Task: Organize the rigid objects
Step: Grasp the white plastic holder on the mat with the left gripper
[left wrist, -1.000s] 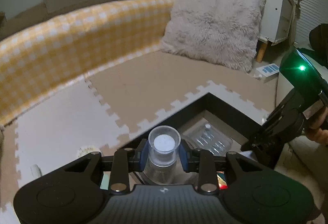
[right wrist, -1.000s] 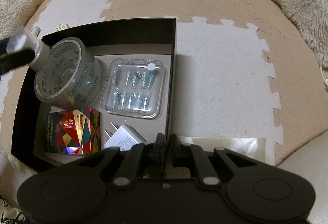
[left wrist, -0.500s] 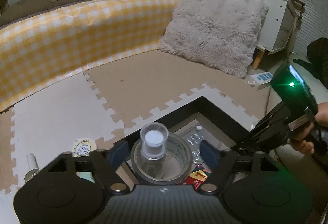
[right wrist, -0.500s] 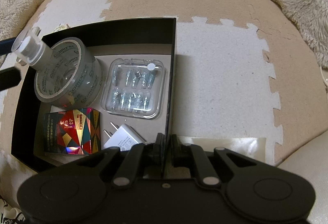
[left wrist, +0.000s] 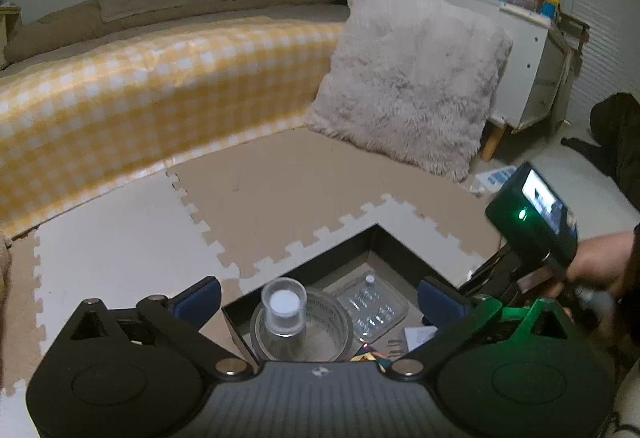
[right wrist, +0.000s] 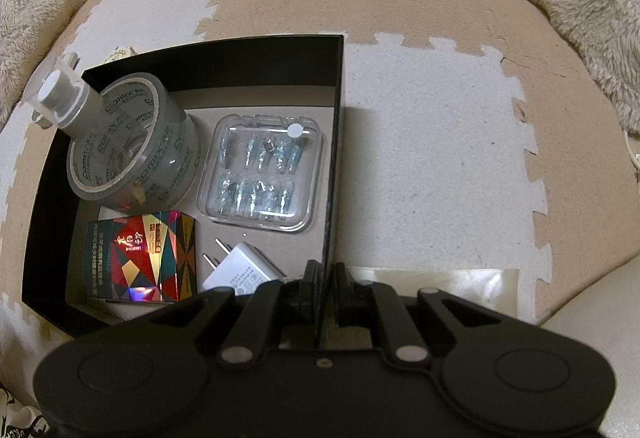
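A black box [right wrist: 256, 49] lies on the foam mat. In it a clear spray bottle [right wrist: 66, 99] with a white cap stands upright inside a roll of clear tape [right wrist: 160, 157]. Beside them are a clear plastic case [right wrist: 262, 173], a colourful card box [right wrist: 140, 256] and a white plug adapter [right wrist: 240, 270]. My left gripper [left wrist: 316, 298] is open, its blue fingers wide apart above and behind the bottle [left wrist: 283, 312]. My right gripper [right wrist: 325, 290] is shut on the box's right wall near its front corner.
A yellow checked sofa edge [left wrist: 140, 85] and a fluffy grey pillow [left wrist: 408, 77] border the mat at the back. A white cabinet [left wrist: 528, 49] stands right. A small round item [right wrist: 118, 53] lies on the mat behind the box.
My left gripper opened, let go of the spray bottle into the tape roll and drew back and up. The right gripper kept its hold on the box wall.
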